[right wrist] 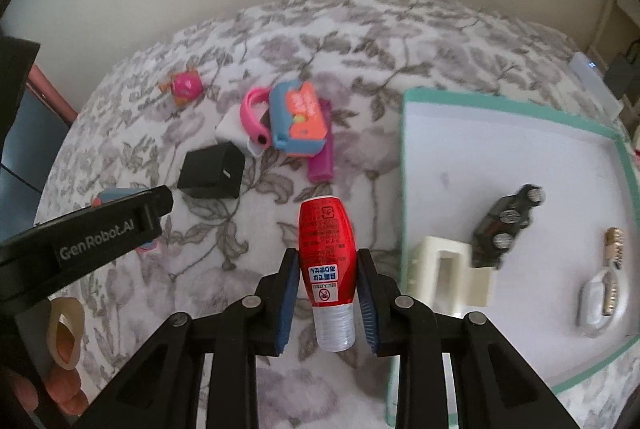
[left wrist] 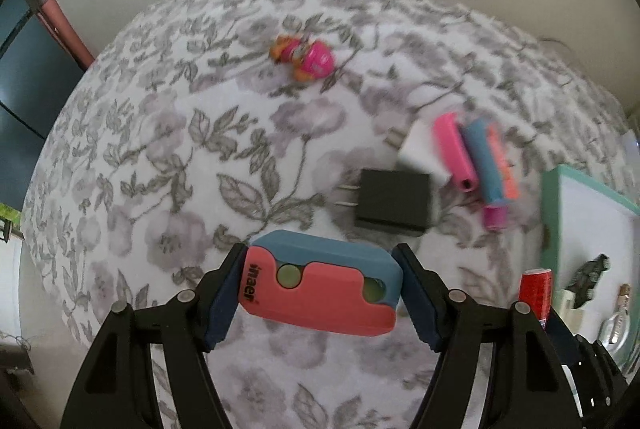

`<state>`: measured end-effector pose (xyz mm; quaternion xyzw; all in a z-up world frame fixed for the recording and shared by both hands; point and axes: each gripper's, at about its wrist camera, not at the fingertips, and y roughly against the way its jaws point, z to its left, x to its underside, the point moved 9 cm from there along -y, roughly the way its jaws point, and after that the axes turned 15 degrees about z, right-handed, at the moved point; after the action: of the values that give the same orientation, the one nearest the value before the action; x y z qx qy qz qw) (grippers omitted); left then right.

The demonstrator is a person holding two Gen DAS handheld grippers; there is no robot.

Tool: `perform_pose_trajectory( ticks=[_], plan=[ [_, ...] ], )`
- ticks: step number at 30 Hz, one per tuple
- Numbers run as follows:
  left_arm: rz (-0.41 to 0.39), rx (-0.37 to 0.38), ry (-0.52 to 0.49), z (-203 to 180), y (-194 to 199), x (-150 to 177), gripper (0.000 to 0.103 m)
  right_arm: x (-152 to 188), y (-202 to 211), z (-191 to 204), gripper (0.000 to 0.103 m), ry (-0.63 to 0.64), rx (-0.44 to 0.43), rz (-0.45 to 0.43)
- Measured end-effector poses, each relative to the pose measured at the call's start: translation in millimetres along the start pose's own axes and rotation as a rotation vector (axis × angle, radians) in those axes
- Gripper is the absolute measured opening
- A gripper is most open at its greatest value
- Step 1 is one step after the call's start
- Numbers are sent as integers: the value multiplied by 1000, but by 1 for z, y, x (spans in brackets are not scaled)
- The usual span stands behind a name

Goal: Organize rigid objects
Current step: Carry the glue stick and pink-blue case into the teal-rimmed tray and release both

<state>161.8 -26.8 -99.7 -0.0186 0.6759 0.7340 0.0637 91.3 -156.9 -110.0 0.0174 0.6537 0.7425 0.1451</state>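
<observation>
My left gripper [left wrist: 318, 289] is shut on a coral and blue plastic case [left wrist: 320, 289], held above the floral cloth [left wrist: 160, 149]. My right gripper [right wrist: 328, 285] is shut on a small red bottle with a clear cap [right wrist: 328, 261], also lifted off the cloth. That red bottle [left wrist: 536, 289] shows at the right in the left wrist view. The left gripper's black body [right wrist: 80, 237] crosses the left side of the right wrist view. A teal-rimmed white tray [right wrist: 500, 165] lies to the right; it holds a toy car [right wrist: 504, 225], a cream block [right wrist: 444, 269] and a key tag [right wrist: 600, 293].
On the cloth lie a black plug adapter [left wrist: 392, 201], a white adapter [left wrist: 420, 153], a pink band [left wrist: 456, 153], a second blue and coral case [right wrist: 298, 117], a purple tube [right wrist: 320, 161] and a pink round toy [left wrist: 308, 57]. A wall stands behind. A person's fingers [right wrist: 60, 389] show at lower left.
</observation>
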Motion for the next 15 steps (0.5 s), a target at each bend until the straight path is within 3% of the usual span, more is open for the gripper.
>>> perform_pose_trajectory(
  ticks=[7,15],
  plan=[
    [-55,34,-32,-27,33,8,74,2,34,-26,30,-43,-10,-50],
    [-55,69,-113,-74,43,20,74,7,55,-83,30,-119,27,-63]
  ],
)
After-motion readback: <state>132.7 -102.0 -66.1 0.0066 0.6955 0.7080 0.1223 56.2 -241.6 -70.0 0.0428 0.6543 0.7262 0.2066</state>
